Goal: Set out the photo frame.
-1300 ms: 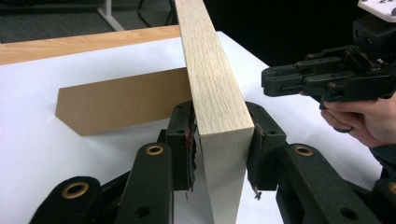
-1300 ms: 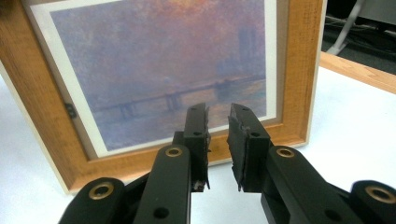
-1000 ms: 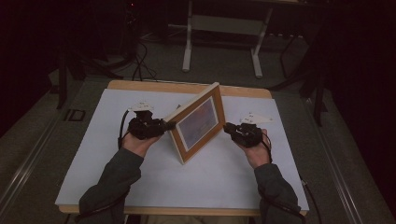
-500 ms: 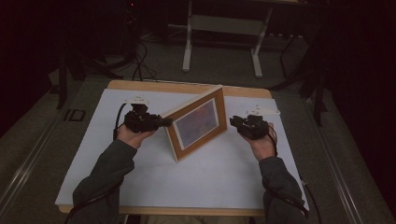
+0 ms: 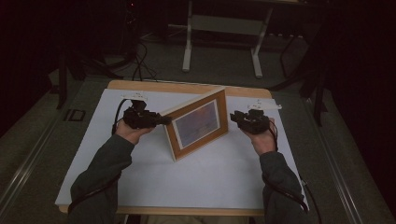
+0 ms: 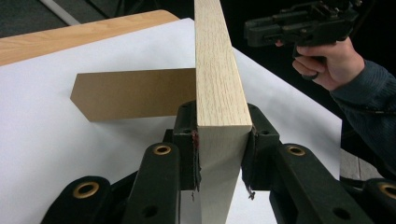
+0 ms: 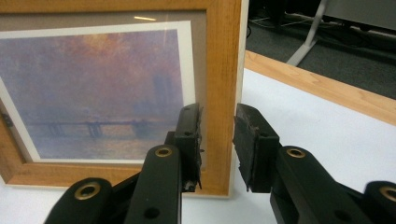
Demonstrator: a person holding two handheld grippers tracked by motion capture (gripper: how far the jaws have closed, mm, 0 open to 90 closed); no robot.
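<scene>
A wooden picture frame [image 5: 198, 125] with a hazy purple bridge print stands tilted on the white sheet [image 5: 210, 177], propped by its brown cardboard back stand [image 6: 135, 93]. My left gripper [image 5: 162, 121] is shut on the frame's left edge; in the left gripper view both pads press the pale wood [image 6: 217, 70] between the jaws [image 6: 219, 149]. My right gripper [image 5: 235, 117] hangs a short way off the frame's right side. Its jaws have just been opening and now stand open [image 7: 217, 140]. The frame's right rail [image 7: 219, 70] lies beyond the tips in line with the gap, untouched.
The white sheet covers a wooden table [image 5: 187, 87]. Behind the table on the dark floor stand the metal legs of a rack [image 5: 187, 51], with cables [image 5: 140, 65] beside them. Bare sheet lies in front of the frame and around both hands.
The right gripper let go of the frame's right edge, opened and drew back to the right. The left gripper carried the frame slightly left, still gripping it.
</scene>
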